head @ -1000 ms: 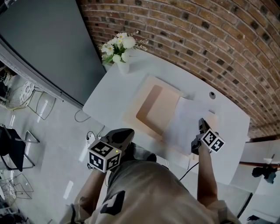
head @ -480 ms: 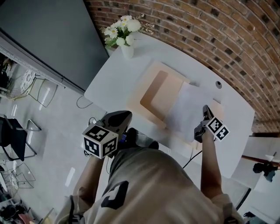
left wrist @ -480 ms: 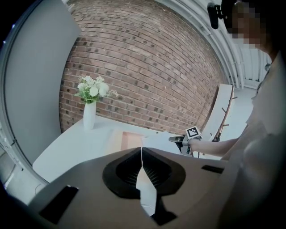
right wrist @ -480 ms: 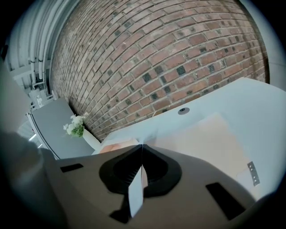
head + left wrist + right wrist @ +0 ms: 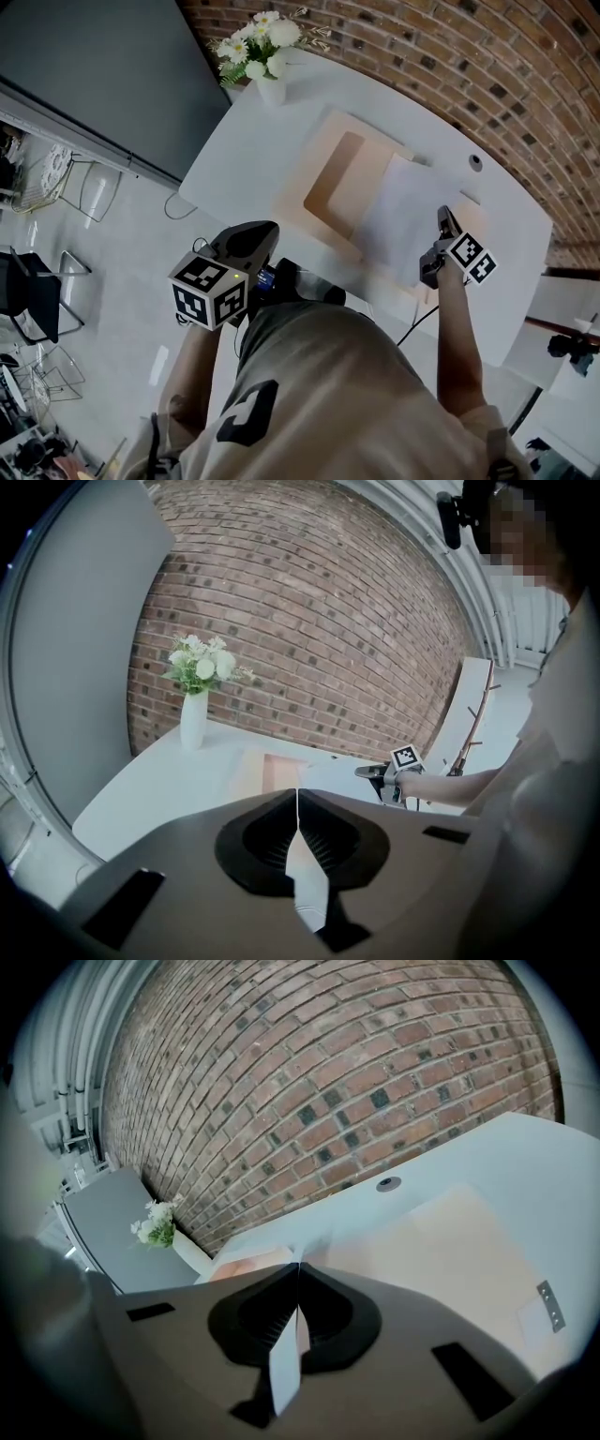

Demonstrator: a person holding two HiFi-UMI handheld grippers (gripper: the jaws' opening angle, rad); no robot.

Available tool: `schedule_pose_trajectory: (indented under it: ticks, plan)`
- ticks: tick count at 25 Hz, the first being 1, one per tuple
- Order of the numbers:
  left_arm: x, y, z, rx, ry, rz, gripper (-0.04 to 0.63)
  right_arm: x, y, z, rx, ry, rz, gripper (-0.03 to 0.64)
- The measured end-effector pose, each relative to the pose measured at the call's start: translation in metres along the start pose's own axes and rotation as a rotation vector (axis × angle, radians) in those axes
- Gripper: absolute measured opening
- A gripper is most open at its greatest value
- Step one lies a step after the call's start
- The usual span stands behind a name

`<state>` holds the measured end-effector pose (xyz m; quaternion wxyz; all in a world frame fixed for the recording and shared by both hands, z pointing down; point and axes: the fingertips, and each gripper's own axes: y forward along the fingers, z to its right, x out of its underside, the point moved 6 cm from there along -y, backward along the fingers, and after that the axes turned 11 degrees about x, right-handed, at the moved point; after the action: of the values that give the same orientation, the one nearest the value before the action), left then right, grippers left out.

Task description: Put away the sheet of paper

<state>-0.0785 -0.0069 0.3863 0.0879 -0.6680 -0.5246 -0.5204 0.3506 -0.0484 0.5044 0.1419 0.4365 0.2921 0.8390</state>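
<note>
A long white tabletop (image 5: 253, 155) stands against a red brick wall (image 5: 450, 56). At its far left corner is a white vase (image 5: 270, 90) of white flowers (image 5: 253, 42). A small round grommet (image 5: 476, 162) sits near the wall edge. A large grey panel (image 5: 84, 66) stands to the left, with wire-frame chairs (image 5: 86, 195) on the pale floor (image 5: 112, 272).

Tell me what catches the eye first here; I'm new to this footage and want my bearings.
A brick wall stands behind a white table, with a vase of white flowers at its far left corner. Mid-table, a sheet of paper lies across a beige folder, the right tool closed on its edge.
</note>
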Motion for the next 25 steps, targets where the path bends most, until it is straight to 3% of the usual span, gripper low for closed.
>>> schedule_pose_trajectory:
  ticks: [25]
  plan:
    - [0.002,-0.011,-0.031,0.022,-0.013,-0.026,0.020,0.010,0.003,-0.009,0.045,0.021,-0.001,0.023]
